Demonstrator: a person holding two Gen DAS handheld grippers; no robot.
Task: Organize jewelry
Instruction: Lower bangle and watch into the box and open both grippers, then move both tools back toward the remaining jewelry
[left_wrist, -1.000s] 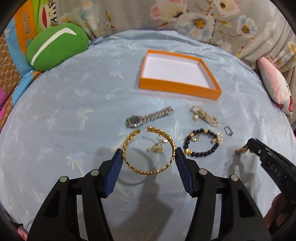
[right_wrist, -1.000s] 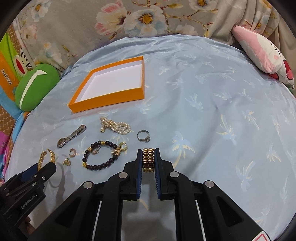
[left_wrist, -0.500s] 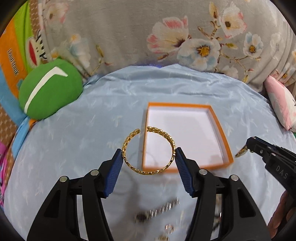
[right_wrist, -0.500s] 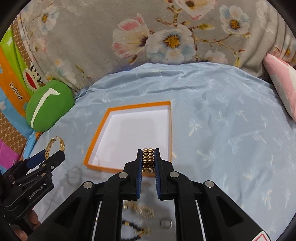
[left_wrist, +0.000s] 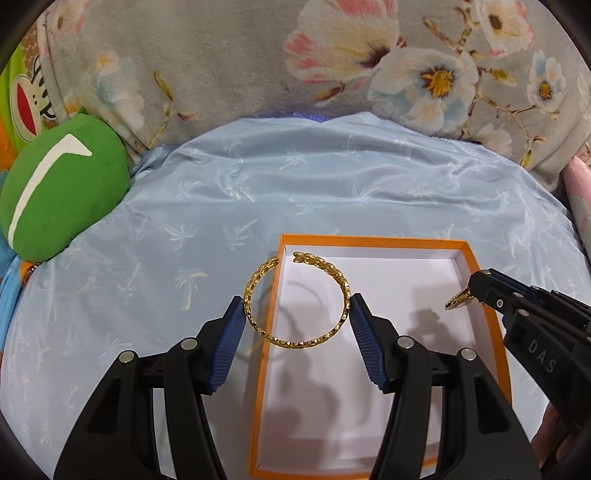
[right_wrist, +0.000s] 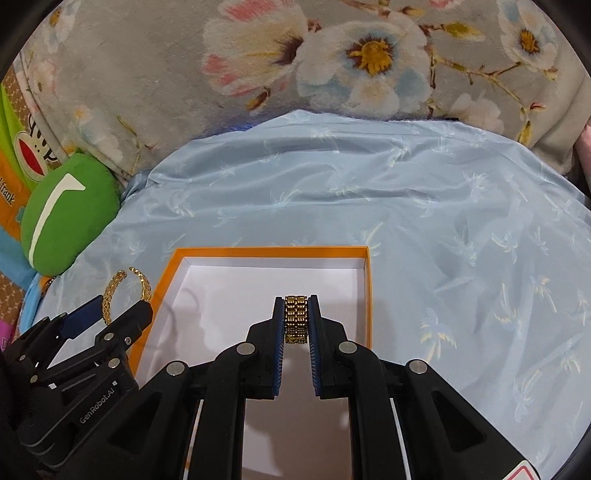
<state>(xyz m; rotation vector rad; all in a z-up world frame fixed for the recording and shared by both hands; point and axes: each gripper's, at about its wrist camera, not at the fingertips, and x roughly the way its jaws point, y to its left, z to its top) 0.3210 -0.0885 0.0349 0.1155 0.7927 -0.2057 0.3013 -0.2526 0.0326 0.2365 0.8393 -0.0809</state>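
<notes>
Left hand-held gripper (left_wrist: 297, 314): it is grasping the gold bangle (left_wrist: 295, 301) by its two outer sides, pads pressing inward, so the open ring lies flat and its gap points away.
Right hand-held gripper (right_wrist: 296, 319): it is clenched on a gold link band (right_wrist: 296, 319), held on edge between the pads, I think so it can drop straight down.
Bangle place: in the air over the left wall of the orange box (left_wrist: 484, 288), half above the white floor, half above the blue cloth (left_wrist: 221, 206).
Band place: above the white inside of the box.
Change from one second ago: both pieces were then low over the cloth near the other jewelry; now they hang at the box, and that jewelry is out of view.
</notes>
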